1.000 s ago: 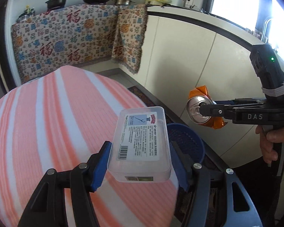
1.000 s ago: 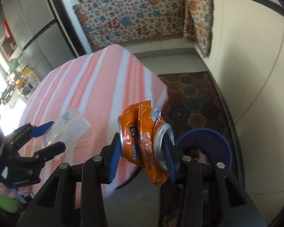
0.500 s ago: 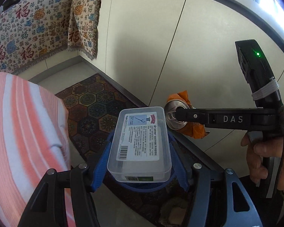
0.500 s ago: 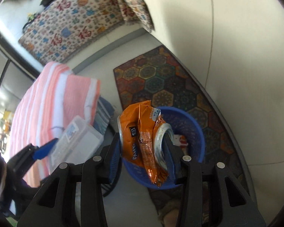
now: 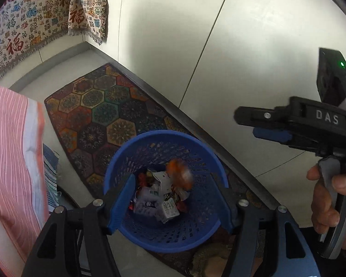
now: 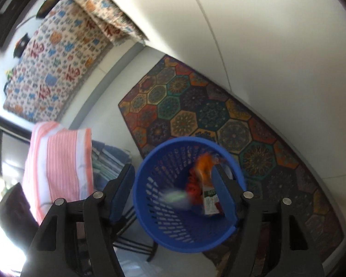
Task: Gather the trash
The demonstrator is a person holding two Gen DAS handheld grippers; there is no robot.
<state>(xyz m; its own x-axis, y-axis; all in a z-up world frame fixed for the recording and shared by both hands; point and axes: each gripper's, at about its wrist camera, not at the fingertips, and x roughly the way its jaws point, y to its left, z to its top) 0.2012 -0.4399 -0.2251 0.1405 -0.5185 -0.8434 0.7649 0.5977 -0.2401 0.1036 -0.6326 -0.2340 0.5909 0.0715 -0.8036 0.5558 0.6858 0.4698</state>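
A blue mesh trash basket (image 5: 191, 237) stands on the floor below both grippers and also shows in the right wrist view (image 6: 150, 198). My left gripper (image 5: 170, 203) is open and empty above it. My right gripper (image 6: 170, 194) is open and empty above it; it also shows from the side in the left wrist view (image 5: 265, 124). The crushed orange can (image 5: 178, 173) is a blur falling into the basket, also in the right wrist view (image 6: 204, 164). The clear plastic box (image 6: 175, 197) is a pale blur inside the basket. Other trash (image 5: 159, 198) lies at the bottom.
A patterned hexagon rug (image 5: 96, 115) lies under the basket beside white cabinet fronts (image 5: 219, 46). The pink striped tablecloth (image 5: 13, 161) hangs at the left. A patterned cloth (image 6: 57, 64) covers the far counter.
Both grippers opened over the basket. The plastic box left my left gripper and the orange can left my right gripper; both are dropping into the basket.
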